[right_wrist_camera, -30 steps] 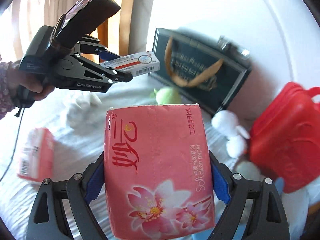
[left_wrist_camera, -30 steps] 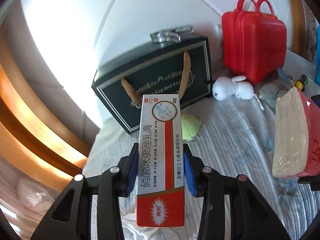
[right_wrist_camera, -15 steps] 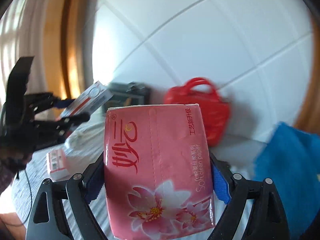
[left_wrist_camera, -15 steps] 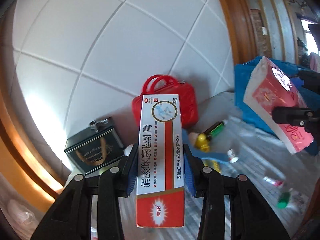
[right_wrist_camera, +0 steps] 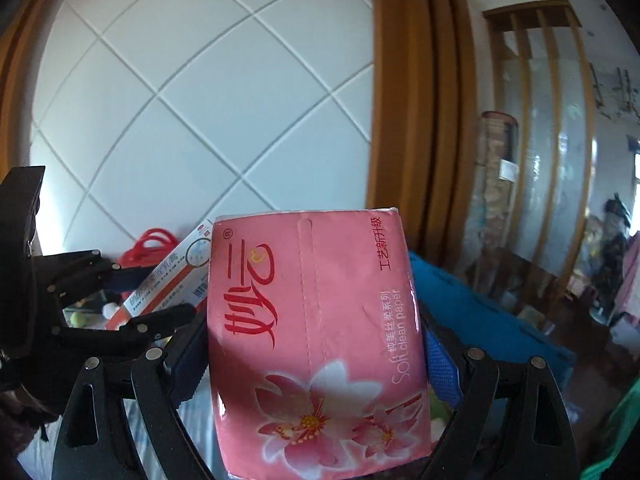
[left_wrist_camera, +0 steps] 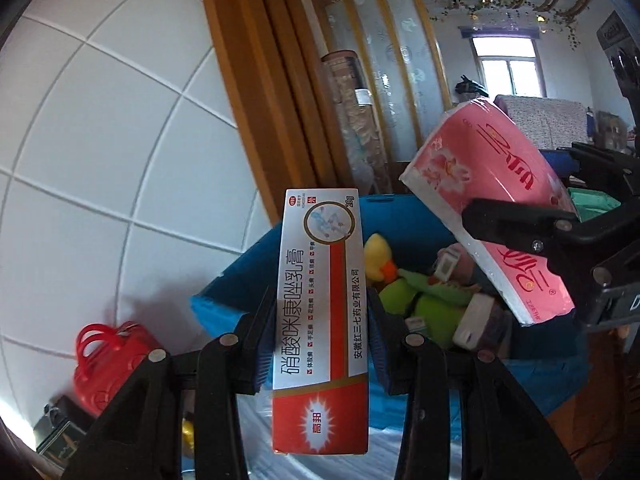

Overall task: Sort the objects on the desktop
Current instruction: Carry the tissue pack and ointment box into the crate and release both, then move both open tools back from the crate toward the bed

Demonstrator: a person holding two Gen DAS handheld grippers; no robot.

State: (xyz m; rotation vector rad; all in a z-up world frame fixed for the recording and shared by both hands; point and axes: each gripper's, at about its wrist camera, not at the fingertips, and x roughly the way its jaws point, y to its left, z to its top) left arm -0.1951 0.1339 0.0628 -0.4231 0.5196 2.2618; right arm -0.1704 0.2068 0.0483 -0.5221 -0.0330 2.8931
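My left gripper (left_wrist_camera: 320, 344) is shut on a red and white ointment box (left_wrist_camera: 320, 312) and holds it in the air in front of a blue storage box (left_wrist_camera: 400, 224). My right gripper (right_wrist_camera: 316, 352) is shut on a pink tissue pack (right_wrist_camera: 316, 336). In the left wrist view the tissue pack (left_wrist_camera: 492, 200) hangs tilted over the blue box. The blue box holds a green and yellow plush toy (left_wrist_camera: 408, 292) and small bottles. In the right wrist view the ointment box (right_wrist_camera: 168, 280) is at the left and the blue box (right_wrist_camera: 480, 312) lies behind the pack.
A red toy case (left_wrist_camera: 108, 356) and a dark gift box (left_wrist_camera: 56, 436) stand at the lower left against the white tiled wall (left_wrist_camera: 100, 160). A wooden door frame (left_wrist_camera: 260, 80) rises behind the blue box. A striped cloth (left_wrist_camera: 380, 452) covers the table.
Both grippers have swung to the right with their loads, away from the gift box and red case. The blue box with the toys is now right ahead, with the tissue pack over it.
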